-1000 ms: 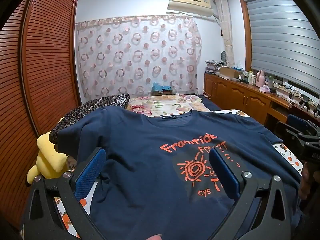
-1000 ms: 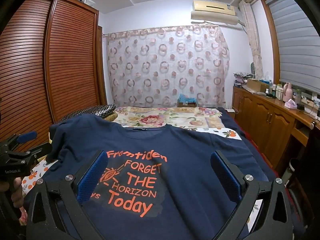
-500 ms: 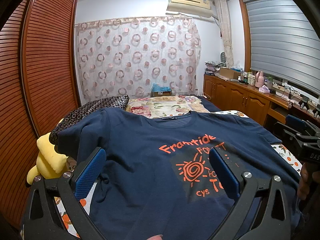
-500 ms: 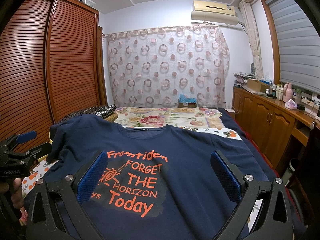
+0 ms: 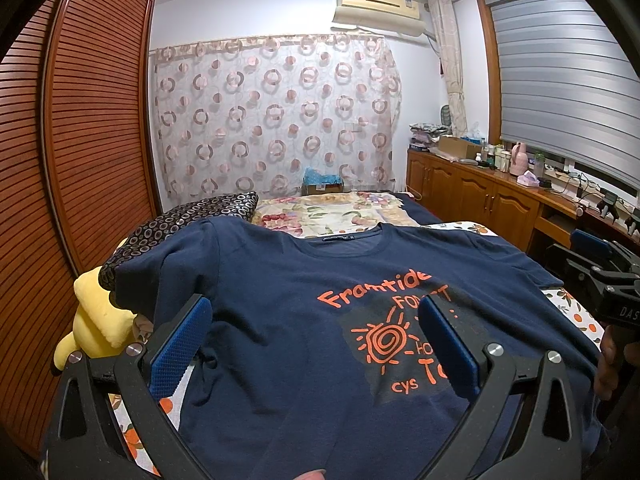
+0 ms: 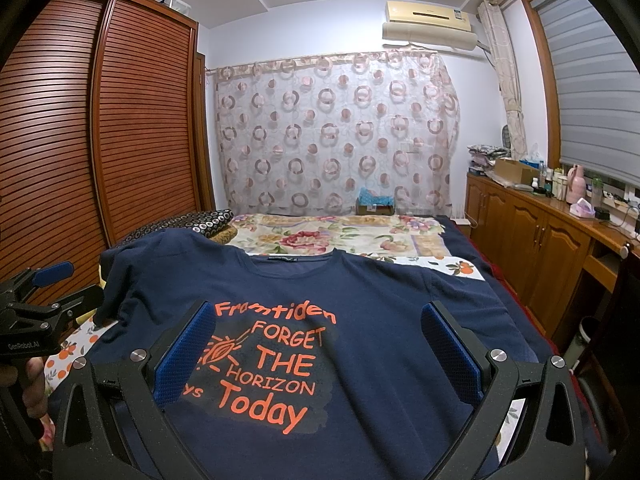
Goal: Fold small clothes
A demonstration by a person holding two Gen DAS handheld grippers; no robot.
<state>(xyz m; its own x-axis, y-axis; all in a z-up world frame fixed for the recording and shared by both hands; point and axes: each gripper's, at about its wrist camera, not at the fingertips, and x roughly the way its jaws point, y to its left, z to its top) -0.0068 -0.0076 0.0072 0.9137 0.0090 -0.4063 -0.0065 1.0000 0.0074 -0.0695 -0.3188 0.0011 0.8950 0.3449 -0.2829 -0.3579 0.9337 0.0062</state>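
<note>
At the far left a yellow plush toy (image 5: 94,320) sits at the bed's edge beside a dark ring-patterned pillow (image 5: 188,220), and the shirt's left sleeve (image 5: 160,268) is draped up over them rather than lying flat. The navy shirt (image 5: 280,320) itself is spread face up across the bed (image 6: 340,236), collar toward the curtain, its orange print readable. The left claw (image 5: 316,336) hovers low over the shirt's left half with its blue pads wide apart and nothing between them. The right claw (image 6: 320,344) hovers over the print, just as wide open and just as empty. Farther right, the right sleeve (image 6: 460,288) lies flat on the bedding. No fold shows yet, so the step in hand looks like the very start: lining up both claws over the spread shirt before the first grasp. The next move probably calls for each claw to go out to a side of the garment, pinch a single edge of cloth near sleeve or hem, and carry it toward the middle. The raised left sleeve may need pulling off the pillow first, or the fold will come out crooked.
</note>
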